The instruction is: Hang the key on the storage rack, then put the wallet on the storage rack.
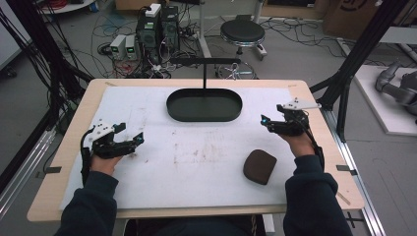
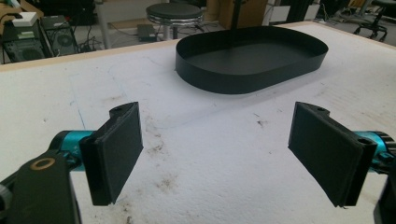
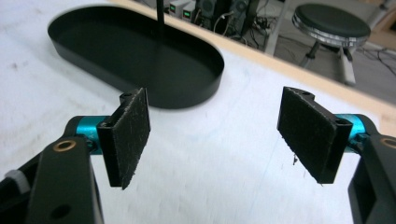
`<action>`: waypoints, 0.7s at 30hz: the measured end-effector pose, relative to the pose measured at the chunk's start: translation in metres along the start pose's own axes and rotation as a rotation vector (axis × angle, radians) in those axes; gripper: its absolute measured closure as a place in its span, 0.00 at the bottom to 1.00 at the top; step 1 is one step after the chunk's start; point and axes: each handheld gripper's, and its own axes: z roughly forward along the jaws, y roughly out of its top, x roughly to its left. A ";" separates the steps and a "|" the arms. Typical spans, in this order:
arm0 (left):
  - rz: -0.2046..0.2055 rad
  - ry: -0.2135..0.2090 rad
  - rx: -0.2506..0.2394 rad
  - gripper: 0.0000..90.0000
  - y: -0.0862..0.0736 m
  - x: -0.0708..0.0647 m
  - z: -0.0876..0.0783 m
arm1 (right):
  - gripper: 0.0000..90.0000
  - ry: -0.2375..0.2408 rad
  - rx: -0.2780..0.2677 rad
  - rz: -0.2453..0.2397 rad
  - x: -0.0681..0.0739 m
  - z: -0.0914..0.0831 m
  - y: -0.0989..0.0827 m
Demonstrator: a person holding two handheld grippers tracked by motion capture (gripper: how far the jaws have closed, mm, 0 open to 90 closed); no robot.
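A black oval tray [image 1: 204, 104] sits at the back middle of the white mat, with nothing in it. A brown, rounded pad-like object [image 1: 259, 166] lies on the mat at the front right. My left gripper [image 1: 130, 133] rests at the mat's left side, pointing right, open and holding nothing; its own view shows the jaws [image 2: 222, 154] wide apart over stained mat, the tray [image 2: 247, 77] beyond. My right gripper [image 1: 266, 124] hovers at the right, just behind the brown object, pointing left. Its jaws [image 3: 219, 140] stand open with bare mat between them, the tray [image 3: 130, 51] ahead.
A thin black post [image 1: 204, 73] with a crossbar rises behind the tray. The white mat [image 1: 196, 162] covers most of the wooden table [image 1: 339, 187]. Beyond the table stand a stool [image 1: 242, 32], computer boxes [image 1: 157, 27] and loose cables on the floor.
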 end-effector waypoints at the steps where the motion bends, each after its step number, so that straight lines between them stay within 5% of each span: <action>1: 0.001 0.002 -0.001 0.19 0.000 0.000 0.000 | 0.28 -0.004 0.006 0.017 0.001 -0.001 -0.010; 8: 0.000 0.002 0.003 0.19 0.001 0.001 0.004 | 0.28 0.009 0.023 -0.007 0.010 -0.011 -0.024; 17: -0.002 0.005 -0.005 0.20 0.002 0.000 0.006 | 0.24 0.053 0.136 -0.072 0.032 -0.023 -0.037; 21: 0.003 0.011 -0.003 0.20 0.004 -0.001 0.006 | 0.24 0.083 0.159 -0.062 0.036 -0.025 -0.046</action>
